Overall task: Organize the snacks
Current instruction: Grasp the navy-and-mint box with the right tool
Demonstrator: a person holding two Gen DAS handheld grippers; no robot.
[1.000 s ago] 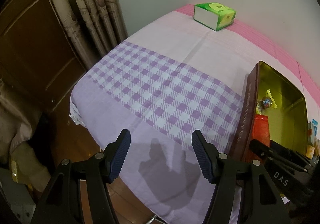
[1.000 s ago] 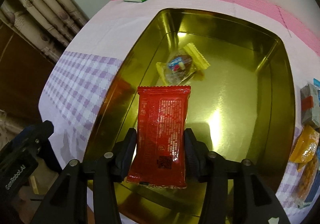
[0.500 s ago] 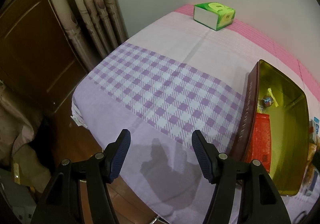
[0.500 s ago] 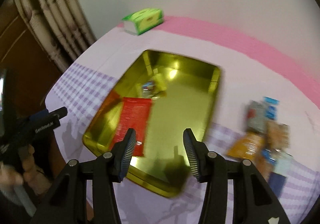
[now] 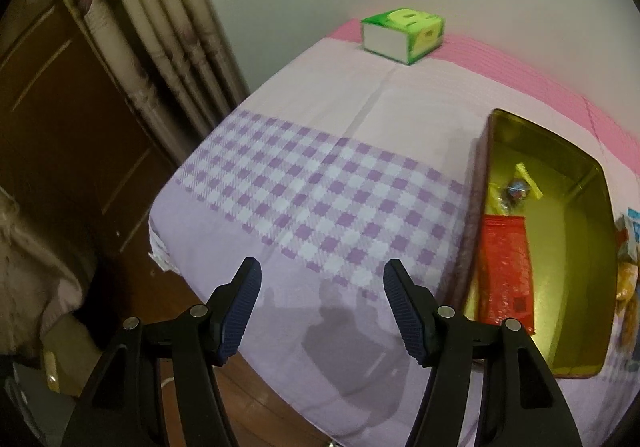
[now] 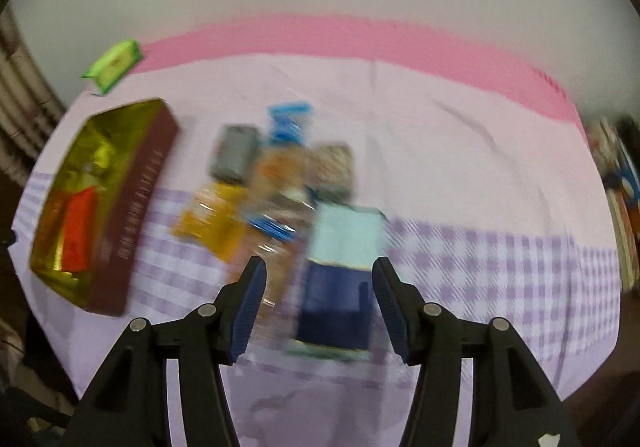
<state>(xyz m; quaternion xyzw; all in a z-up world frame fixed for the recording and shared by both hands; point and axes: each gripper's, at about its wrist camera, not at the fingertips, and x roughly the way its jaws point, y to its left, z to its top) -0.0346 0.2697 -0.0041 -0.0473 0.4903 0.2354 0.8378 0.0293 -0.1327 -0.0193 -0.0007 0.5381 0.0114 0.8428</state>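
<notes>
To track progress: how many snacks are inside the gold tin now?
2: a red packet lies at the near end of the tin, and a yellow wrapped candy just beyond it. Others could be hidden.

Red packet (image 5: 505,267) lies flat in gold tin (image 5: 576,247); snack pile (image 6: 288,199) beside.

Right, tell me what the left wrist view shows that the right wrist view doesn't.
Left wrist only: the brown door and the open, empty left gripper.

Right wrist only: the blurred snack pile with the blue packet, and the right gripper, jaws opening, holding nothing.

Both: the gold tin holding the red packet, and the green tissue box.
</notes>
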